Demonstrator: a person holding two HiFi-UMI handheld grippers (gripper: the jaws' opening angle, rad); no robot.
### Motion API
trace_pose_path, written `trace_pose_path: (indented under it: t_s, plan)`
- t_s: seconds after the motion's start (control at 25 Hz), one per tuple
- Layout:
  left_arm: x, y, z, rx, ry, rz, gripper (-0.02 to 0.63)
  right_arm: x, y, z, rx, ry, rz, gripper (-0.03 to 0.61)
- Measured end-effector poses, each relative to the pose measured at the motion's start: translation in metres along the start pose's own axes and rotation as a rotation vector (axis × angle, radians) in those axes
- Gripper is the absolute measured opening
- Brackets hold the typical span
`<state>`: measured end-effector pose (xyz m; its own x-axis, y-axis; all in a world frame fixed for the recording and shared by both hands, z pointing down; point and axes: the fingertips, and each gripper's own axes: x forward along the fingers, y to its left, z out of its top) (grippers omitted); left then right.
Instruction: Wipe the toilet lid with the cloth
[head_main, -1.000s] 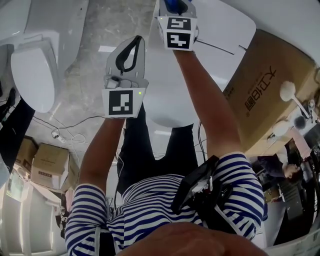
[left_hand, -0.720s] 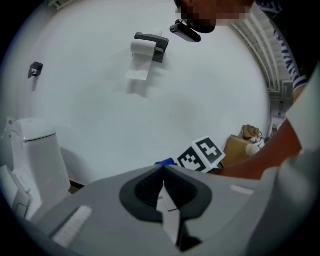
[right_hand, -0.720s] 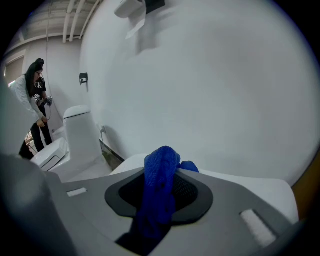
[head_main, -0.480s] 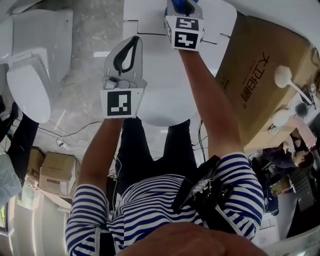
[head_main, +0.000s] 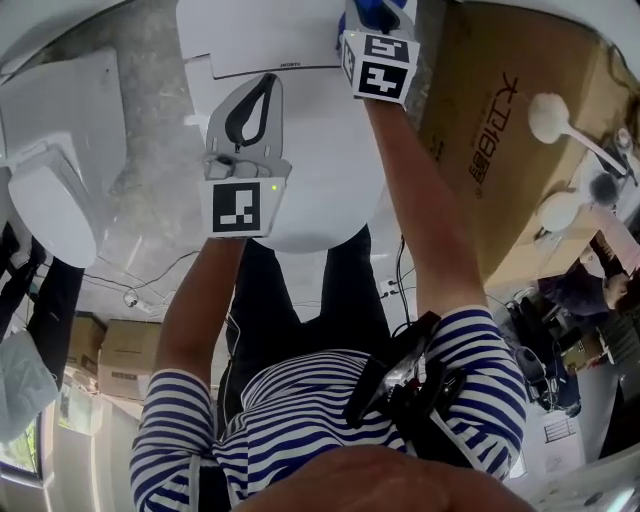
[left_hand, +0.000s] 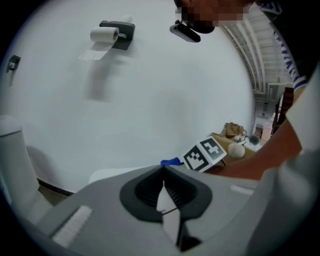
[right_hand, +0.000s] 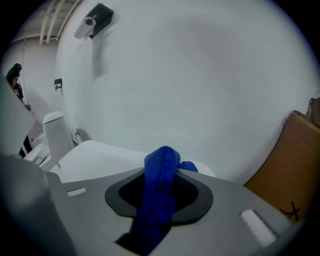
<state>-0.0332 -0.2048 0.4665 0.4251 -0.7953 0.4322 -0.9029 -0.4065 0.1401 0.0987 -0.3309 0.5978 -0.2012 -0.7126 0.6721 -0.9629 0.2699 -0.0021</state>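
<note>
1. While I stand over the white toilet lid (head_main: 330, 190), both arms reach fwd above it. L gripper (head_main: 267, 82) is on my left, R gripper (right_hand: 161, 167) is further ahead on my right.
2. R gripper: jaws clamped on the blue cloth (right_hand: 159, 200). Cloth is bunched in a thick fold btwn them, and a bit pokes out past the tips.
3. Cloth sits over the rear of the toilet, by the right end of the tank (head_main: 255, 40). Can't tell if it touches any surface.
4. L gripper: jaws closed, tips meeting, nothing btwn them. It hangs over the left rear part of the lid, near the tank; contact w/ the lid can't be judged.
5. From the L gripper view, the R gripper's marker cube (left_hand: 204, 154) shows just past my tips, w/ a scrap of blue cloth beside it.
6. Cardboard box (head_main: 480, 130) w/ blue print stands just right of the toilet, beside my R forearm.
7. Second white toilet (head_main: 55, 200) stands well apart to my left on the grey floor (head_main: 160, 150).
8. Paper roll holder (left_hand: 112, 34) w/ a roll is mounted high on the white wall ahead.
</note>
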Motion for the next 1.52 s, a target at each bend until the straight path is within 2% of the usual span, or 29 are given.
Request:
trace_pose_path:
  t_s: [0.4,0.56,0.76,1.0,1.2,1.32,1.4,1.52]
  plan:
    - [0.029,-0.06,0.0,0.016,0.008,-0.062,0.002,-0.023,-0.083,-0.031,0.098,0.023,-0.075,0.118]
    - [0.028,-0.069,-0.001,0.016,0.007,-0.069,0.002,-0.026,-0.093,-0.036,0.112,0.032,-0.078,0.12]
    - [0.022,-0.068,-0.006,0.017,0.009,-0.057,0.002,-0.03,-0.092,-0.031,0.059,0.011,-0.088,0.12]
    - [0.002,-0.056,-0.001,0.014,0.001,-0.03,0.002,-0.066,-0.078,0.012,0.042,-0.083,-0.087,0.118]
    - [-0.023,-0.046,0.026,0.009,-0.046,-0.003,0.002,-0.099,-0.058,0.056,0.034,-0.135,-0.077,0.12]
    - [-0.039,-0.037,0.038,-0.011,-0.086,0.023,0.002,-0.11,-0.036,0.072,0.011,-0.153,-0.053,0.118]
    - [-0.051,-0.028,0.039,0.006,-0.09,0.036,0.002,-0.111,-0.017,0.081,-0.003,-0.167,-0.032,0.118]
    - [-0.071,-0.006,0.033,-0.011,-0.101,0.074,0.002,-0.107,0.026,0.089,-0.027,-0.179,0.011,0.12]
